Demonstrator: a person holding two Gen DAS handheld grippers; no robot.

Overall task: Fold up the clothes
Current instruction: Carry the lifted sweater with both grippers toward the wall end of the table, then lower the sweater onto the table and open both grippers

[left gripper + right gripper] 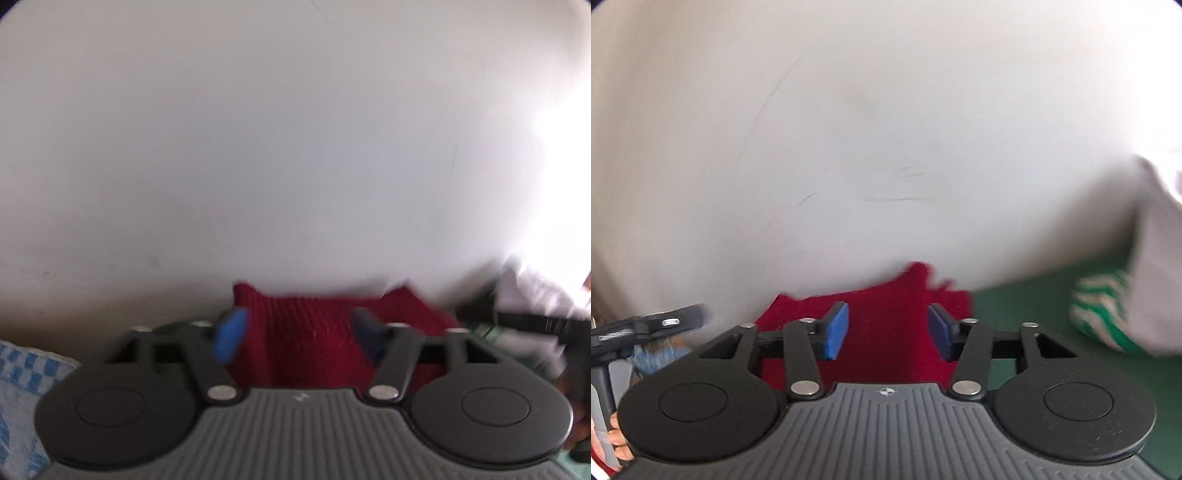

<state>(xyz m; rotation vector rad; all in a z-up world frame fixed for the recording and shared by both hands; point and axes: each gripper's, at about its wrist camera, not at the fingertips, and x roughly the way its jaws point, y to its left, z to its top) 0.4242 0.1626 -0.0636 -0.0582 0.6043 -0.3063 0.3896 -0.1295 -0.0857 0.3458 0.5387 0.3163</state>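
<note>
No bins or baskets anywhere in either view, just cloth on a green surface (pixel 1027 306) that I can't really identify as a counter or a bed.

The thing I'm folding is the red knit (pixel 314 332). From my left wrist camera it sits right ahead of my left gripper (pixel 301 336), filling the gap between the two blue pads (pixel 231 338), which stand apart with the knit behind and below them. I can't see either pad actually pressing on it. The right side looks the same: my right gripper (pixel 888 332) is spread, and the knit shows through the gap and runs out to both sides. Its far edge looks ragged, maybe a fringe, but it's smeared.

Honestly both shots are pretty blurry. Most of each frame is a big pale wall (pixel 258 147) with a few faint scuff marks. On the left edge of the left view there's a blue-and-white checked cloth (pixel 22 387), cut off by the frame. On the right of the right view is a green-and-white striped cloth (pixel 1104 314), partly under something white I can't make out.

Both grippers tilt a bit downward, side by side; each shows up at the edge of the other's view. A few fingers (pixel 618 439) show bottom left in the right view.
</note>
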